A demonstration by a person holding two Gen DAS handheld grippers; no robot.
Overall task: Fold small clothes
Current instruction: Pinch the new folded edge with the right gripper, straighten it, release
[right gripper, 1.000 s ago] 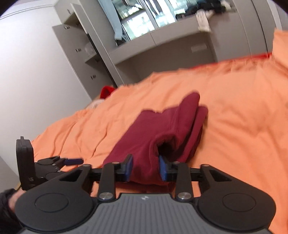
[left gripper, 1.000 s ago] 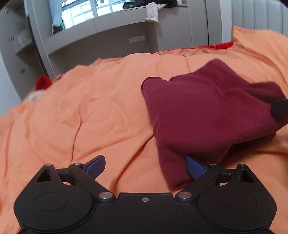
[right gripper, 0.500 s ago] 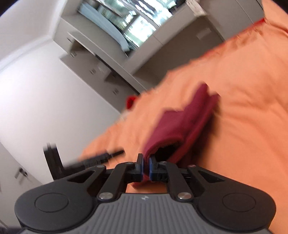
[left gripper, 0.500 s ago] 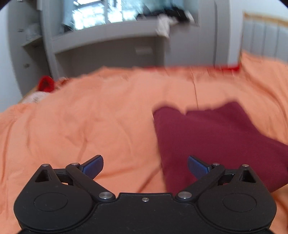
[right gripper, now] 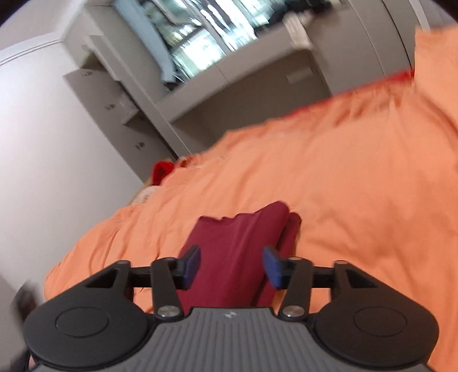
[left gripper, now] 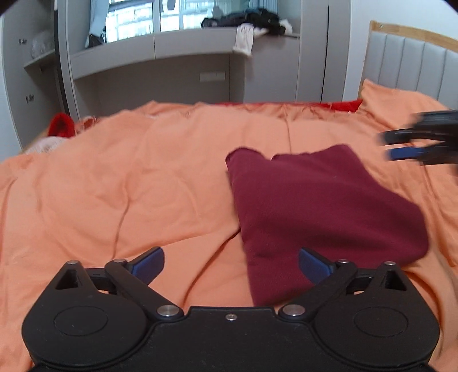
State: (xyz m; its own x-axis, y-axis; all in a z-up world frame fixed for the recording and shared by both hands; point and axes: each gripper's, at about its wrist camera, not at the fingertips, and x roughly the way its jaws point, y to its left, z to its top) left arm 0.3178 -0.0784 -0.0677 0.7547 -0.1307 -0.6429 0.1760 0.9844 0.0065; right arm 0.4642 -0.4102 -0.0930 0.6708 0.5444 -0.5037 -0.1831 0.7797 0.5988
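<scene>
A folded dark red garment (left gripper: 315, 200) lies flat on the orange bedspread (left gripper: 128, 186). My left gripper (left gripper: 232, 261) is open and empty, just in front of the garment's near corner. My right gripper (right gripper: 231, 266) is open, above the garment (right gripper: 237, 246), with nothing between its fingers. It also shows blurred at the right edge of the left wrist view (left gripper: 420, 143), past the garment's far right side.
A grey built-in desk and shelves (left gripper: 171, 65) stand beyond the bed, with clothes piled on the ledge (left gripper: 252, 25). A red item (left gripper: 60, 123) lies at the bed's far left corner. A padded headboard (left gripper: 415, 65) is at the right.
My right gripper closed on the garment's edge, then opened and let it go. The garment now lies flat. My left gripper drew back a little and stayed open.
</scene>
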